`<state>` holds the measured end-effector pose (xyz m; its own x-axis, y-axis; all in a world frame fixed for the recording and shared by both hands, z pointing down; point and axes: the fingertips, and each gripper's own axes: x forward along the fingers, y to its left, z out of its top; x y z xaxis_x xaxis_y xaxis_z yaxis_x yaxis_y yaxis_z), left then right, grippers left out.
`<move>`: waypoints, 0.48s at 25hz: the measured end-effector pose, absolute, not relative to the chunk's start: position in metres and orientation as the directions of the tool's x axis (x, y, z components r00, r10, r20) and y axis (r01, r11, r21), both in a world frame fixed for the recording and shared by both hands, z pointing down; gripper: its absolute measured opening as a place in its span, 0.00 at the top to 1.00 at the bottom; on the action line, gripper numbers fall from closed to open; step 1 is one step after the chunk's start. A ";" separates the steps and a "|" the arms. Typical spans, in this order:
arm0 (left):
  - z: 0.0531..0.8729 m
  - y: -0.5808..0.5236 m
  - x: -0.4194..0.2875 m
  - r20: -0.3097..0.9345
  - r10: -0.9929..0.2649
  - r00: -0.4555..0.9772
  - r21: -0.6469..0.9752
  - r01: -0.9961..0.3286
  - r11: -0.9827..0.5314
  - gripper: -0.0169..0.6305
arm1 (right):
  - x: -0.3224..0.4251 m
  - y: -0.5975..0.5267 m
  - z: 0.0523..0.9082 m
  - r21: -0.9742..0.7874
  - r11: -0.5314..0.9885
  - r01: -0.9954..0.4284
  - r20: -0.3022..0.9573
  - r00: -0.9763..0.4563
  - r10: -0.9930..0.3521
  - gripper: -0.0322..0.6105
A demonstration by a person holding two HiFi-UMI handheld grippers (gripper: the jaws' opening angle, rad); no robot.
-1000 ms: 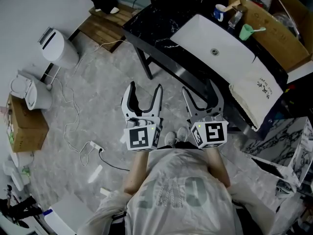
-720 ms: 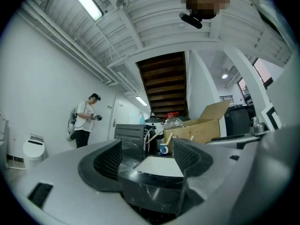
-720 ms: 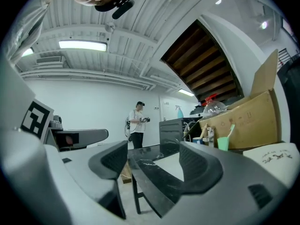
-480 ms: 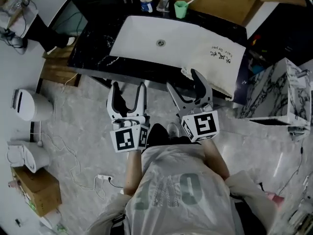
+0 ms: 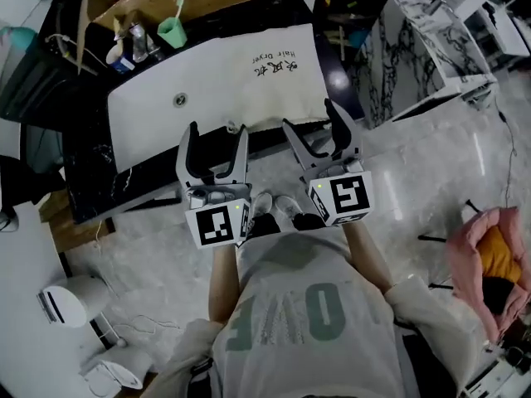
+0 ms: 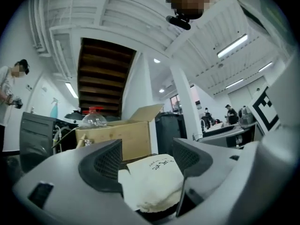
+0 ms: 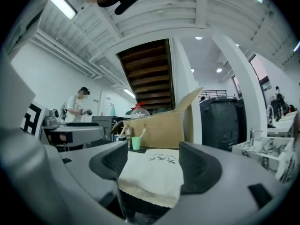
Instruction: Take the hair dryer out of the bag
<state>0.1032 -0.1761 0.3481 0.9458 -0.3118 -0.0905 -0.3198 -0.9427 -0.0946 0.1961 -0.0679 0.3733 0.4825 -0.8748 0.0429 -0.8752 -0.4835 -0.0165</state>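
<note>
Facing the cream bag [image 5: 249, 81] on the counter [image 5: 90, 166], I had my left gripper [image 5: 217, 135] and right gripper [image 5: 311, 118] just short of it. Both were released, jaws apart.

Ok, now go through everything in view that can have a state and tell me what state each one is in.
Left gripper: open, empty, clear of the bag.
Right gripper: open, empty, clear of the bag.
Bag: lying on the counter, print up, untouched; no hair dryer showing.
Sink: nothing in it.
Green cup: upright, toothbrush standing in it.
Cardboard box: flap open.
</note>
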 end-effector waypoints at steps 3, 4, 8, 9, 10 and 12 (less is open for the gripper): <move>0.354 -0.170 0.125 -0.064 -0.212 0.975 -0.098 -0.217 -0.971 0.49 | 0.202 -0.055 0.381 -0.014 -0.559 -0.829 0.069 0.557 -0.828 0.44; 0.357 -0.168 0.129 -0.054 -0.182 0.982 -0.095 -0.187 -0.978 0.49 | 0.202 -0.052 0.383 -0.016 -0.581 -0.814 0.077 0.578 -0.812 0.44; 0.362 -0.165 0.148 -0.033 -0.084 0.996 -0.099 -0.087 -0.991 0.49 | 0.205 -0.041 0.385 -0.018 -0.651 -0.759 0.088 0.647 -0.757 0.44; 0.362 -0.165 0.153 -0.032 -0.065 0.997 -0.101 -0.068 -0.993 0.49 | 0.206 -0.039 0.385 -0.018 -0.663 -0.748 0.088 0.660 -0.747 0.44; 0.362 -0.164 0.157 -0.031 -0.047 0.998 -0.104 -0.050 -0.993 0.49 | 0.207 -0.038 0.385 -0.018 -0.673 -0.739 0.088 0.670 -0.737 0.44; 0.362 -0.161 0.163 -0.024 -0.015 1.000 -0.117 -0.018 -0.993 0.49 | 0.208 -0.036 0.385 -0.016 -0.689 -0.724 0.090 0.686 -0.722 0.44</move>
